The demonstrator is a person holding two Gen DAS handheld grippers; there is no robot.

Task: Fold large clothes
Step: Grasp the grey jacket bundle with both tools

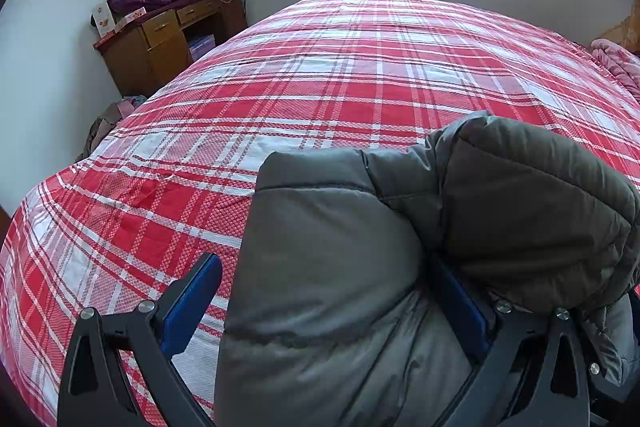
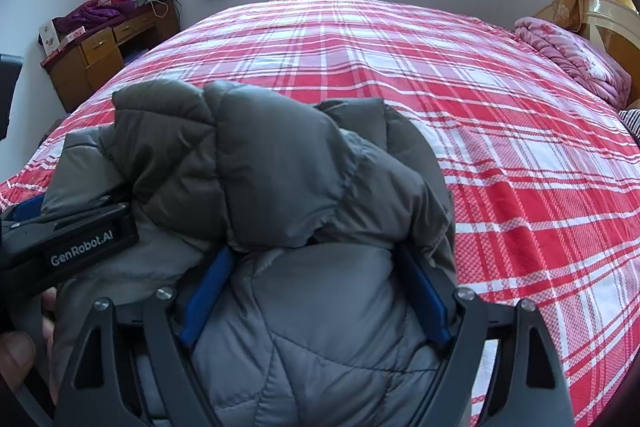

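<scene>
Lying on the bed with its red and white checked cover is a puffy grey jacket, bunched up close to the camera. The left gripper stands wide, with the jacket bulging between its blue fingers. A brown desk sits by the wall.

From the right side, the right gripper is spread wide too, and the jacket fills the gap. A hand holds the other tool. A pink blanket lies far off.
</scene>
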